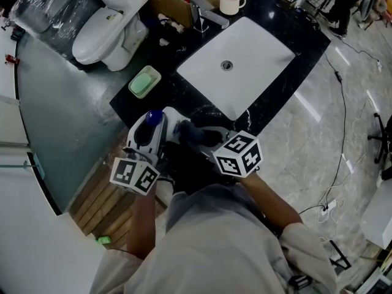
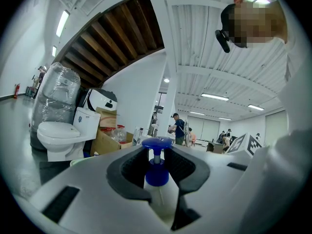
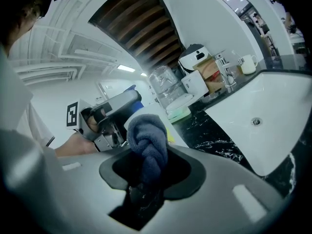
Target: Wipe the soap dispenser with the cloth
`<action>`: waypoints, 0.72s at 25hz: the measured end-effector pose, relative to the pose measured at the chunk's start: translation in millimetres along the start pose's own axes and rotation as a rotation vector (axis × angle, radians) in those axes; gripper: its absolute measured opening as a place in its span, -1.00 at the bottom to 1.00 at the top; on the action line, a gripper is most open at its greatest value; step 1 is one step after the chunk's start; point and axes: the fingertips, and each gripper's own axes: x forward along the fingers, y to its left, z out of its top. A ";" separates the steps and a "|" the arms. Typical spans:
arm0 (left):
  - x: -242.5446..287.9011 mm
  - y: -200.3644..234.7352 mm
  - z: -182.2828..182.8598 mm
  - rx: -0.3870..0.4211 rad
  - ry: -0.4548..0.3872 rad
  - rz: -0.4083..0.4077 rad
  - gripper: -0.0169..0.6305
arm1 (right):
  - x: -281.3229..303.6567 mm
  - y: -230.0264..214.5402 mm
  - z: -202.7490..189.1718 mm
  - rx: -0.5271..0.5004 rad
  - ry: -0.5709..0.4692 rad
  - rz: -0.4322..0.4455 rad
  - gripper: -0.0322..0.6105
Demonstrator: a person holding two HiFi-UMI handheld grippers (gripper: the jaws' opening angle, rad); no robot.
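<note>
The soap dispenser [image 2: 156, 179], a white bottle with a blue pump top [image 1: 153, 116], stands upright between the jaws of my left gripper [image 2: 157, 156], which is shut on its neck and body. In the head view the left gripper [image 1: 146, 136] holds it over the near edge of the black counter. My right gripper [image 3: 146, 167] is shut on a bunched dark blue cloth [image 3: 148, 141]. The cloth [image 1: 191, 132] lies against the right side of the dispenser [image 3: 141, 112]. Most of the bottle's body is hidden by the jaws and the cloth.
A white sink basin [image 1: 245, 72] is set in the black counter [image 1: 294, 35], with a faucet [image 1: 207, 14] and a white cup [image 1: 229, 2] behind it. A green soap dish [image 1: 144, 81] sits at the counter's left end. A toilet [image 1: 107, 26] stands beyond.
</note>
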 end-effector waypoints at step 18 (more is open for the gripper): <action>6.0 -4.8 -7.9 0.021 -0.011 -0.007 -0.65 | -4.7 10.0 22.5 -0.049 -0.028 0.011 -0.53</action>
